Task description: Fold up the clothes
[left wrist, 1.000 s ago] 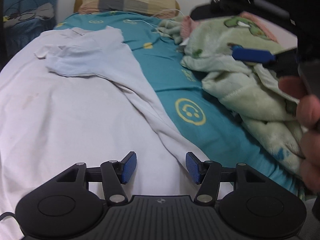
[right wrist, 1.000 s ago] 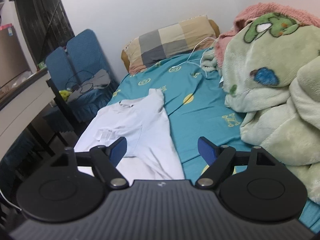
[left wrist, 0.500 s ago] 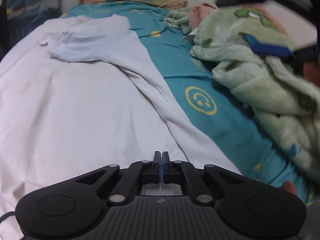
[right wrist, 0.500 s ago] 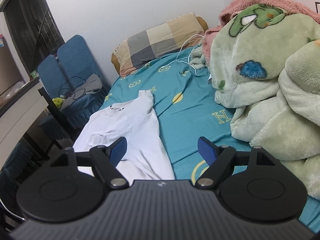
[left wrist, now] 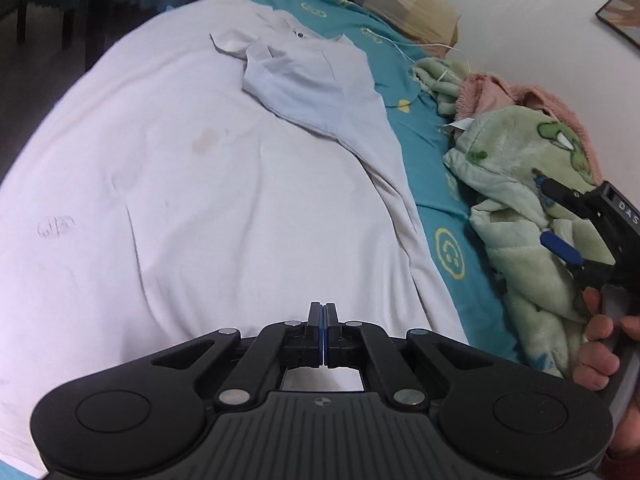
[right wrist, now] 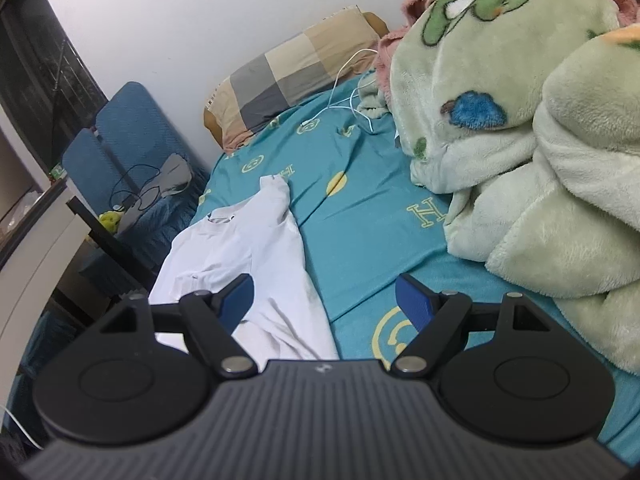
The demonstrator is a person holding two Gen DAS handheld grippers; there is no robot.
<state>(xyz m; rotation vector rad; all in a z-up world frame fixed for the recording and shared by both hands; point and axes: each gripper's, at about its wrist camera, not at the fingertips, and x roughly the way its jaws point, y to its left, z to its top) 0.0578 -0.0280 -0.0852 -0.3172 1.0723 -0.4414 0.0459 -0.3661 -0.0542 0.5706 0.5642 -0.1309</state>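
White cotton T-shirt (left wrist: 224, 184): long axis toward pillow-end edge of bed (right wrist: 360, 216). Left tongs (left wrist: 323, 334) pinching hem; right tongs (right wrist: 325, 304) spread, beside.

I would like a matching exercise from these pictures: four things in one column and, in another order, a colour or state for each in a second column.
Things:
1. left tongs
2. right tongs
3. T-shirt
4. pillow

States:
A. open
B. checked beige and grey
C. shut
D. white, spread on the bed sheet

Pairs: 1-C, 2-A, 3-D, 4-B
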